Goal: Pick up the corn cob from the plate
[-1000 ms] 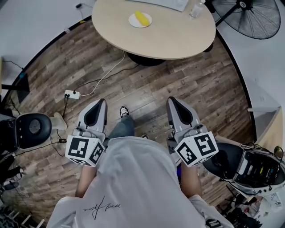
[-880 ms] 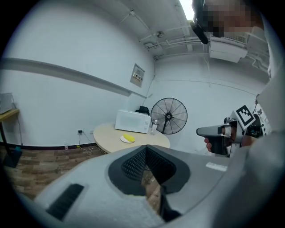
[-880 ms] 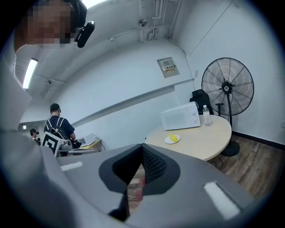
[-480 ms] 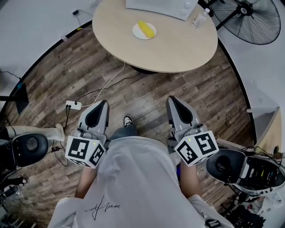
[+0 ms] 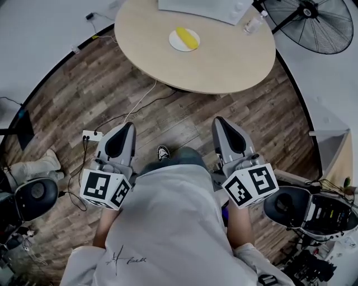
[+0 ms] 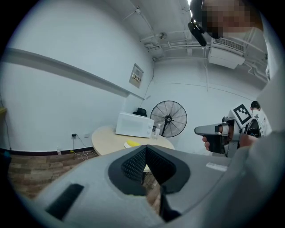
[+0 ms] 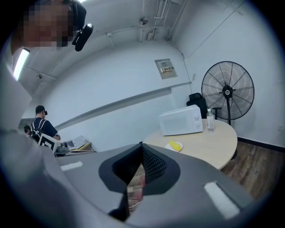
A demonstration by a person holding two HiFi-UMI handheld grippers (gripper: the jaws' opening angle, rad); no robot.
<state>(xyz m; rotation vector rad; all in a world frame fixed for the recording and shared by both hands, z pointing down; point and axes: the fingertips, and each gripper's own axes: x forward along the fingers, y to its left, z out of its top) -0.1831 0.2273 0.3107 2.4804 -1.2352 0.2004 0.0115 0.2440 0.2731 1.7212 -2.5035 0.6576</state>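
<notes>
A yellow corn cob (image 5: 187, 37) lies on a small white plate (image 5: 178, 43) on the round beige table (image 5: 224, 61), far ahead of both grippers. I hold the left gripper (image 5: 128, 125) and the right gripper (image 5: 218, 119) at waist height over the wooden floor, pointing towards the table. Both have their jaws together with nothing between them. The left gripper view shows its closed tips (image 6: 145, 148) below the distant corn cob (image 6: 132, 143). In the right gripper view the closed tips (image 7: 141, 144) sit left of the corn cob (image 7: 175, 145).
A white microwave (image 5: 204, 6), a water bottle (image 5: 253, 23) and the plate share the table. A standing fan (image 5: 321, 25) is at the right. A power strip (image 5: 90, 136) with cables lies on the floor. Office chairs (image 5: 33, 195) (image 5: 291, 205) flank me.
The table and plate have drawn nearer in the head view as I walk forward. The left chair has slid back. Both grippers keep the same shut pose.
</notes>
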